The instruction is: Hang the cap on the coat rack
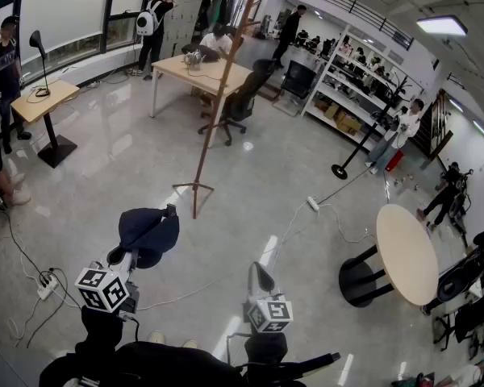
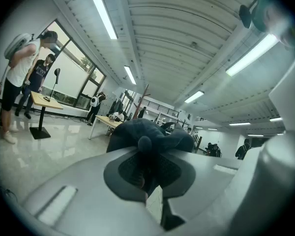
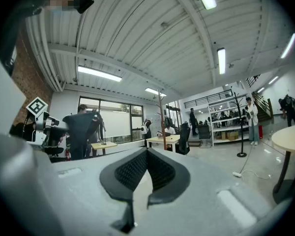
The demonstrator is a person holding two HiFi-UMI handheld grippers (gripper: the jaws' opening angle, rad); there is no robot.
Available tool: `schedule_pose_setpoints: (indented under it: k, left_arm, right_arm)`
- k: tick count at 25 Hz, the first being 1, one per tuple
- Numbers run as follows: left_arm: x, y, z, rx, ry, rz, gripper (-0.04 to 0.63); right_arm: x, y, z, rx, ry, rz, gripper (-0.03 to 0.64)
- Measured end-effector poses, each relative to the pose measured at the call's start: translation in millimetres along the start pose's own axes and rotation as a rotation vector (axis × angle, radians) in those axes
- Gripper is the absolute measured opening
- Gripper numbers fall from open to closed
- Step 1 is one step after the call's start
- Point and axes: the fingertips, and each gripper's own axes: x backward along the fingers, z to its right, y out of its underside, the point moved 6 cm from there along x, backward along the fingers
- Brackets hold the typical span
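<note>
A dark navy cap (image 1: 149, 229) hangs bunched in front of my left gripper (image 1: 139, 251), whose jaws are shut on its fabric. In the left gripper view the cap (image 2: 152, 132) fills the space just past the gripper (image 2: 146, 175). The coat rack (image 1: 219, 103), a tall thin wooden pole on splayed legs, stands on the floor ahead, just right of the cap and apart from it. My right gripper (image 1: 260, 271) is lower and to the right, shut with nothing in it. The right gripper view shows this gripper (image 3: 147, 156), the cap (image 3: 81, 124) at left and the rack (image 3: 161, 113) far off.
A round table (image 1: 407, 252) stands at the right. Behind the rack are a wooden desk (image 1: 202, 71) and an office chair (image 1: 242, 103). People stand by a small desk (image 1: 44, 99) at the left. Cables and power strips (image 1: 313, 204) cross the glossy floor.
</note>
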Motion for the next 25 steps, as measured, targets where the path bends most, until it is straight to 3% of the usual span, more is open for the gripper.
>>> schedule_pose_setpoints:
  k: [8,13,25]
  left_arm:
    - [-7,8,10,0.002,-0.005,-0.007,0.011]
    - [-10,15,19,-0.003,-0.009,-0.007,0.011]
    - [-28,25,47,-0.025,-0.021,0.006,0.011]
  right_arm:
    - [2,2,15,0.004,0.005,-0.003,0.002]
    - [10,1,22,-0.034,-0.035,0.032,0.002]
    - [27,18,60,-0.056,-0.011,-0.007,0.002]
